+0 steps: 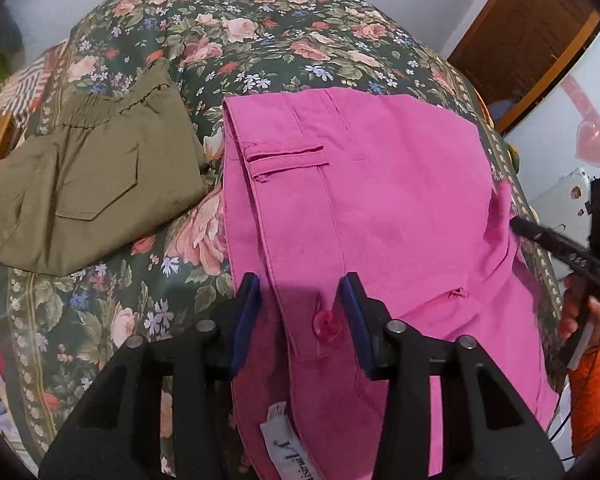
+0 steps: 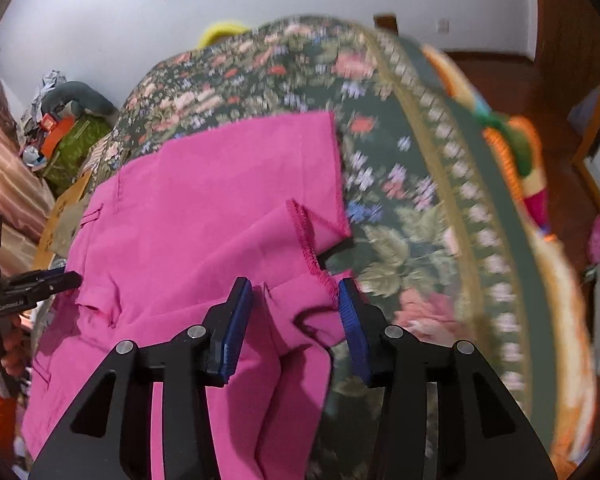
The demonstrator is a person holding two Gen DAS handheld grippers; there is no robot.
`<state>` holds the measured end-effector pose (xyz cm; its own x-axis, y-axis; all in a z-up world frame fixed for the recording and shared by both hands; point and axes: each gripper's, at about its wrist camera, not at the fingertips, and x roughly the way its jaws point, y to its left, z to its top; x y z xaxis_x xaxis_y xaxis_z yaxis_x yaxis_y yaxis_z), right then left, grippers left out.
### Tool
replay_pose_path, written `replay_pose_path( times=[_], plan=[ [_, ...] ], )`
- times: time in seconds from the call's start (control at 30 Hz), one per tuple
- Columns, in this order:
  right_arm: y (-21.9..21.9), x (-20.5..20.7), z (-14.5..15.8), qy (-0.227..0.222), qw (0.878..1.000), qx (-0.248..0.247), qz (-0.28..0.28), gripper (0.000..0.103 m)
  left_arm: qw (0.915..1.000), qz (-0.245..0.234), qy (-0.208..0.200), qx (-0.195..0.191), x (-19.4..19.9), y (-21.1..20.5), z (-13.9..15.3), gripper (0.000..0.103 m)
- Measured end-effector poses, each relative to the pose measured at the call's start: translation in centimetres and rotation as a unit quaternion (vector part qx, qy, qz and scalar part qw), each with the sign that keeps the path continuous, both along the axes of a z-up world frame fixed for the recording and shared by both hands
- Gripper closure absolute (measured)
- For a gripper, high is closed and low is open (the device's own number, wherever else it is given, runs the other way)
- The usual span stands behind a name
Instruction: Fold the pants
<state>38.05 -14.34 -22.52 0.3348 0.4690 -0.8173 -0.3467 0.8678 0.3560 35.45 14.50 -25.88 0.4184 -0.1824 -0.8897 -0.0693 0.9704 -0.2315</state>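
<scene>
Left gripper (image 1: 300,320): fingers parted over pink pants (image 1: 380,200). Right gripper (image 2: 296,320): parted astride hem. Olive pants (image 1: 80,184): left view only.

Pants (image 1: 372,200) on bedspread (image 1: 260,40), shorts (image 1: 80,184) left

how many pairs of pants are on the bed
2: pink pants lie on the floral bedspread under both hand-held grippers; folded olive pants lie to their left. Others may lie out of view.

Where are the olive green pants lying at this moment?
In the left wrist view, the olive green pants lie folded on the floral bedspread, to the left of the pink pants.
</scene>
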Motion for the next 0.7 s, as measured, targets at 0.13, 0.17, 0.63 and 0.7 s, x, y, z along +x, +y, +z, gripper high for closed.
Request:
replay_pose_path(
  times=[0.13,0.17,0.63,0.7],
  plan=[
    [0.4,-0.3,-0.4,-0.012,1.0,0.007,0.008,0.091,0.9999,0.009,-0.002,0.007,0.1,0.6,0.1,0.087],
    [0.5,-0.3,-0.3,-0.019,1.0,0.005,0.009,0.096,0.9998,0.012,-0.007,0.013,0.0,0.7,0.2,0.088],
    [-2.8,-4.4,-0.5,-0.063,0.994,-0.084,-0.003,0.099,0.9923,0.081,0.01,0.093,-2.5,3.6,-1.7,0.102],
    [-3.6,-4.8,-0.2,-0.066,0.994,-0.089,-0.008,0.099,0.994,0.083,0.002,0.072,-3.0,4.2,-0.7,0.102]
  ],
)
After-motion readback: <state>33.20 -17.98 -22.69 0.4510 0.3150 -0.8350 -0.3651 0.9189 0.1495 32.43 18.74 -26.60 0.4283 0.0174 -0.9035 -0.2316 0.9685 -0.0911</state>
